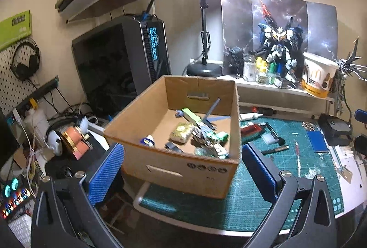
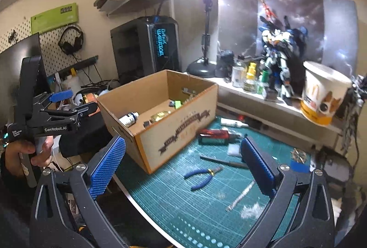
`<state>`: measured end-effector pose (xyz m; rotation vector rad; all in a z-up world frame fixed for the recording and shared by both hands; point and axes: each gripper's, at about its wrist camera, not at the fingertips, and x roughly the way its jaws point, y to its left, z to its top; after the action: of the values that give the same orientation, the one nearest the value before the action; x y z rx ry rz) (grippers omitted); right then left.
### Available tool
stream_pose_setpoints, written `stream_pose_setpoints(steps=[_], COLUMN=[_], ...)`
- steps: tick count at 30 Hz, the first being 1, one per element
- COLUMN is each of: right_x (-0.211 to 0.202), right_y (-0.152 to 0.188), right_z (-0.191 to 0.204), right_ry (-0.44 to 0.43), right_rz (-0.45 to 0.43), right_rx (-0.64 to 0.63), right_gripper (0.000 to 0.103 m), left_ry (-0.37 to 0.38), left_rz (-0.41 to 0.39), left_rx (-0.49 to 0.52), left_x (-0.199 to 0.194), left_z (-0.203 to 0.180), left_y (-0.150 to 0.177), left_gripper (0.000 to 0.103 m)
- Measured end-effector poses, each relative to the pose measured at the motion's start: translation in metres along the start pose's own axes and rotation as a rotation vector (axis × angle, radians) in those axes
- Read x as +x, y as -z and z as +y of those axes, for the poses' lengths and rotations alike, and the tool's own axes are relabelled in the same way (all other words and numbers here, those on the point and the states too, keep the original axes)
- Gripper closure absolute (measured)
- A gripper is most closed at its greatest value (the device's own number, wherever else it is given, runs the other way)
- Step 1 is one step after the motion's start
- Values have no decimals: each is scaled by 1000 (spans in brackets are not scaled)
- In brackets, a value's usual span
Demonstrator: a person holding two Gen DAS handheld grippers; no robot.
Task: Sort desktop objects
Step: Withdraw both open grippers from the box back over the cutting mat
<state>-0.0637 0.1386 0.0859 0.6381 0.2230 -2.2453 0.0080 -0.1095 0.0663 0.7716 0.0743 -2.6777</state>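
Cardboard box (image 1: 183,170) sits open-topped at the left end of the green cutting mat (image 1: 252,197), its near-left corner hanging past the mat edge. Inside, a loose heap: white tube (image 1: 148,140), yellow-green packet (image 1: 181,132), green stick (image 1: 193,116), grey strip (image 1: 212,108) propped on the right wall, plus mixed small parts too jumbled to tell apart.

Left gripper (image 1: 183,170) hovers in front of the box, fingers (image 1: 106,173) spread wide, nothing between the blue pads, touching nothing. In the right wrist view it shows side-on, left of the box, a hand (image 2: 34,151) around its grip.

Right gripper (image 2: 183,167) hangs above the mat to the right of the box, fingers (image 2: 257,165) also spread wide, empty, no contact.

Still out on the mat:
- blue-handled pliers (image 2: 203,177), between the right gripper's fingers in view but below them, well apart
- thin dark tool (image 2: 223,162) just beyond the pliers
- red and dark object (image 2: 215,134) near the box's right side
- white tube (image 2: 234,123) by the back shelf
- pale rod (image 2: 239,196) near the right finger

Behind: model robot figure (image 2: 278,57), printed paper bucket (image 2: 321,94), small jars (image 2: 250,78) on the shelf, desk lamp (image 2: 206,25), PC tower (image 2: 146,48).
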Motion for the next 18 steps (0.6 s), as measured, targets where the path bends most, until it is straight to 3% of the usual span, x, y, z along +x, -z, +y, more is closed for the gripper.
stream_pose_setpoints(steps=[18], right_x=[-15], right_y=[41], right_z=[-24], right_ry=[38], right_rz=[33], right_rx=[76], right_gripper=[2], left_ry=[7], left_rz=[48], left_rx=[45], left_x=[19], left_z=[-28], left_y=[18], left_gripper=[0])
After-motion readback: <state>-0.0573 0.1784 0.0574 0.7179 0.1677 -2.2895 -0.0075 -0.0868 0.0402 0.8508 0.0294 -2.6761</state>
